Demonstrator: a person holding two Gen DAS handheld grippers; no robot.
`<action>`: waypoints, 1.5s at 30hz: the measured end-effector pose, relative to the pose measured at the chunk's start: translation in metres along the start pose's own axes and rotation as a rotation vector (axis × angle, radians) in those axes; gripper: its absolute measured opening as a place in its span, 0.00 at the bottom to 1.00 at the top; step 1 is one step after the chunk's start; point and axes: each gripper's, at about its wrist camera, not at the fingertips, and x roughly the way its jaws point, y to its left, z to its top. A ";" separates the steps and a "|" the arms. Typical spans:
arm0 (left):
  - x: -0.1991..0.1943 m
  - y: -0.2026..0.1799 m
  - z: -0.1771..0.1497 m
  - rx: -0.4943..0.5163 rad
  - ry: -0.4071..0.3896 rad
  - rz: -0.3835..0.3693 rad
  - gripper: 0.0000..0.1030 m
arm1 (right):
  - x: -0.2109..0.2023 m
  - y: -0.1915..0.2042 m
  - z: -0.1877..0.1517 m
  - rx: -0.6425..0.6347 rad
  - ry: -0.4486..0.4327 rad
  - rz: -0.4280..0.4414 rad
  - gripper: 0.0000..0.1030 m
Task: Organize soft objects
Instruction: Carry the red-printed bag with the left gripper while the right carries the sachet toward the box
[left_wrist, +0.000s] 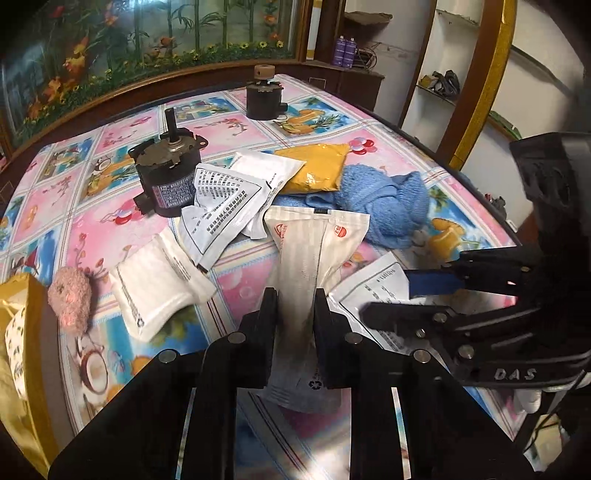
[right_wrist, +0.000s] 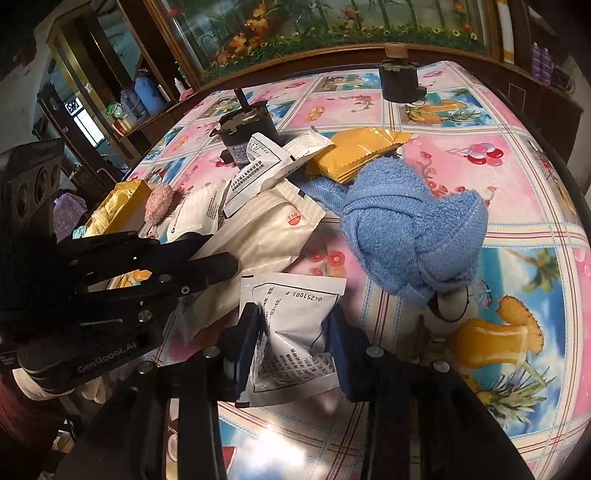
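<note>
Striped pouch (left_wrist: 299, 295) half hidden by pinching left gripper (left_wrist: 295, 306), printed packet's (right_wrist: 295, 332) edges behind right gripper (right_wrist: 293, 332)

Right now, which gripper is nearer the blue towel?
Right. The right gripper, clamped on a white printed packet, sits just beside the blue towel. The left gripper, pinching a cream pouch, is farther away.

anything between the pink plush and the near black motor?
Left wrist view: one white pouch lies between the pink plush and the near black motor; otherwise bare tablecloth.
</note>
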 end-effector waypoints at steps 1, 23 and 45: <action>-0.005 -0.001 -0.003 -0.003 -0.007 -0.006 0.17 | -0.002 0.000 -0.001 0.010 -0.008 0.004 0.35; -0.192 0.045 -0.086 -0.266 -0.316 -0.014 0.17 | -0.052 0.084 -0.001 -0.063 -0.116 0.155 0.34; -0.228 0.131 -0.173 -0.486 -0.328 0.080 0.17 | 0.027 0.242 0.031 -0.257 0.010 0.305 0.34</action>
